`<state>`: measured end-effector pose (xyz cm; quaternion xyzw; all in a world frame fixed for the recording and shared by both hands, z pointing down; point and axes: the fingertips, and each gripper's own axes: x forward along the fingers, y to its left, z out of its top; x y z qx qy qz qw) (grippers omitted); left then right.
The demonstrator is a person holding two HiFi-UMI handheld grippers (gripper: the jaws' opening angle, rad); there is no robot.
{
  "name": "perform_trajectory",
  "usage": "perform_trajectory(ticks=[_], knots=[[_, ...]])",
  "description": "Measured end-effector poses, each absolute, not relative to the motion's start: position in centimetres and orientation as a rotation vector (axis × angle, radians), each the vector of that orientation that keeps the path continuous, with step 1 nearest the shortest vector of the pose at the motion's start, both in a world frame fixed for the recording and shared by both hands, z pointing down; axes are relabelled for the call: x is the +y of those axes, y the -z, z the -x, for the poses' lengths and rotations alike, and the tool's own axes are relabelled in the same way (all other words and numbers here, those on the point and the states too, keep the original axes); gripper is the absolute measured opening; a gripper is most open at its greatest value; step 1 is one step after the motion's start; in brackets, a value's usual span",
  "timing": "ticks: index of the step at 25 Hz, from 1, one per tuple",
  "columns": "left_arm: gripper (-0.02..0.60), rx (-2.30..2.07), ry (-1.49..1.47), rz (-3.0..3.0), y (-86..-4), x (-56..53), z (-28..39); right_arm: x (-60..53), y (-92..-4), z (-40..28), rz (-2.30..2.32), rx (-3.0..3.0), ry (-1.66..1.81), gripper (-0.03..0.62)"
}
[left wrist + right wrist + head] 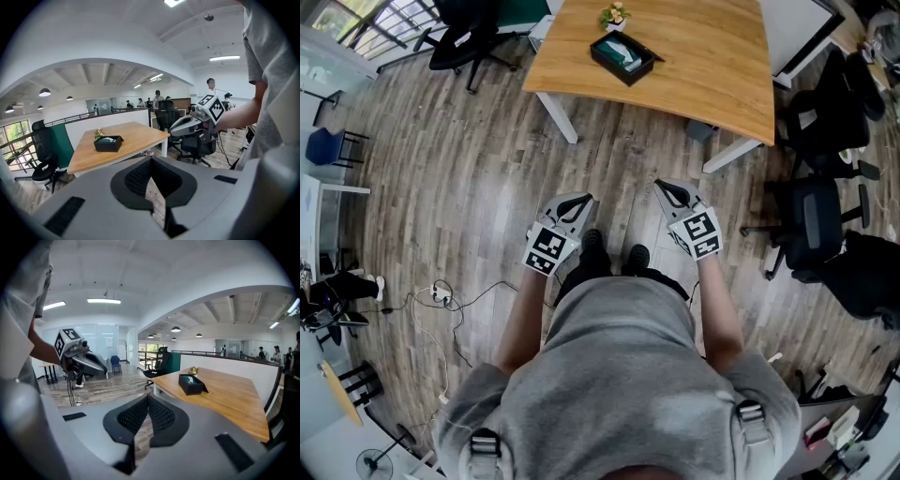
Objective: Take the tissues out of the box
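**A:** While the person stands on the wood floor [469, 178], how do the 2 grippers look?

**B:** The left gripper [583, 202] has its jaws pressed together with nothing between them. The right gripper [663, 187] is the same, closed and empty. Both are held out in front of the body, side by side and tilted a little downward, with the person's black shoes [592, 246] between them.

**A:** And where is the tissue box?

**B:** The black tissue box [623, 57] sits on the wooden table [712, 75], ahead of both grippers and well apart from them. Pale tissues [620, 51] show in its open top.

**A:** Is anything beside it?

**B:** There is 1 small flower pot [615, 16] just beyond the box, near the table's far edge. A black office chair [811, 220] stands to the right of the table.
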<state>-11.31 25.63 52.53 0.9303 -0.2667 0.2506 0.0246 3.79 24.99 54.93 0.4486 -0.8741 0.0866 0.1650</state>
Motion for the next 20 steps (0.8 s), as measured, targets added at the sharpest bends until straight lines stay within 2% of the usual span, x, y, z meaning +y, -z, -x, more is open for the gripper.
perform_trajectory(ticks=[20], knots=[[0.020, -0.940, -0.712, -2.847, -52.1, 27.7, 10.4, 27.6, -55.1, -5.7, -1.250, -2.534, -0.263, 0.009]])
